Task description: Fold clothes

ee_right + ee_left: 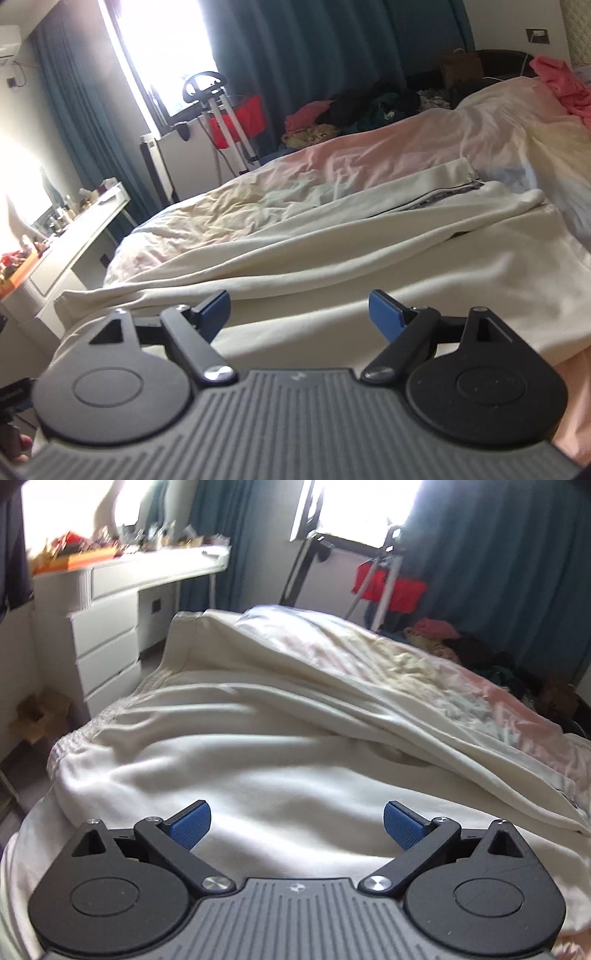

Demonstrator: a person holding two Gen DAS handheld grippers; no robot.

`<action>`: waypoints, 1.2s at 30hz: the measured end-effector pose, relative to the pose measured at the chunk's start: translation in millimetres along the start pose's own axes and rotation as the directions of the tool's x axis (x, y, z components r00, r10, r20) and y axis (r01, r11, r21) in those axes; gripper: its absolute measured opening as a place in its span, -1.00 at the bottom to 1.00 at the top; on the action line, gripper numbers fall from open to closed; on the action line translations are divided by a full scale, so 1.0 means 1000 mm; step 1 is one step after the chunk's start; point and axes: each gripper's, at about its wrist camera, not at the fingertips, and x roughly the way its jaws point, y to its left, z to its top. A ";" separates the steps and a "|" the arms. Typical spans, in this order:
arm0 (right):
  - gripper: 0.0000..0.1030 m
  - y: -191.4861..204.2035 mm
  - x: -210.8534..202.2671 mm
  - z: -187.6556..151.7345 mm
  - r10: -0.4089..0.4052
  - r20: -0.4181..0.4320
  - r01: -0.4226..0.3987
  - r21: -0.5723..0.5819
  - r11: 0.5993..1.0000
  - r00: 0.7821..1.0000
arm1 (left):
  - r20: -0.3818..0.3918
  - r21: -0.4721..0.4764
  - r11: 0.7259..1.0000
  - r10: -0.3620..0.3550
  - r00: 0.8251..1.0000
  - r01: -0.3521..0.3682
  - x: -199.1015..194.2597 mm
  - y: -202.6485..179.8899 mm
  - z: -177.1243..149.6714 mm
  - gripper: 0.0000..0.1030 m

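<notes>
Both hand-held grippers, left [297, 823] and right [299, 314], hover wide open and empty over a cream garment [258, 775] spread on the bed [369, 155]. It looks soft, thick and limp, likely to sag and drag. Its ribbed hem [110, 716], near the bed's edge, seems the firmest hold.

One cream garment [258, 760] with a zipper lies spread along the near edge of the bed [388, 147]. One pink garment [565, 85] sits at its far right corner. Two grippers: left gripper [297, 825], right gripper [299, 314], each with two blue pads.
</notes>
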 end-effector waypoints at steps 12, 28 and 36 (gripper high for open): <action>0.62 -0.023 -0.006 -0.002 0.065 0.024 -0.067 0.136 0.988 0.998 | -0.135 -0.485 0.857 0.121 0.983 -0.172 0.011 0.167 0.051 0.92; 0.62 -0.044 -0.006 -0.001 -0.008 0.066 -0.011 0.282 0.960 0.998 | -0.025 -0.753 0.649 -0.196 0.980 0.111 0.031 0.218 0.026 0.31; 0.62 -0.066 -0.026 0.010 0.064 0.085 -0.092 0.380 0.920 0.994 | -0.023 -0.714 0.689 -0.202 0.979 0.126 0.030 0.212 0.025 0.07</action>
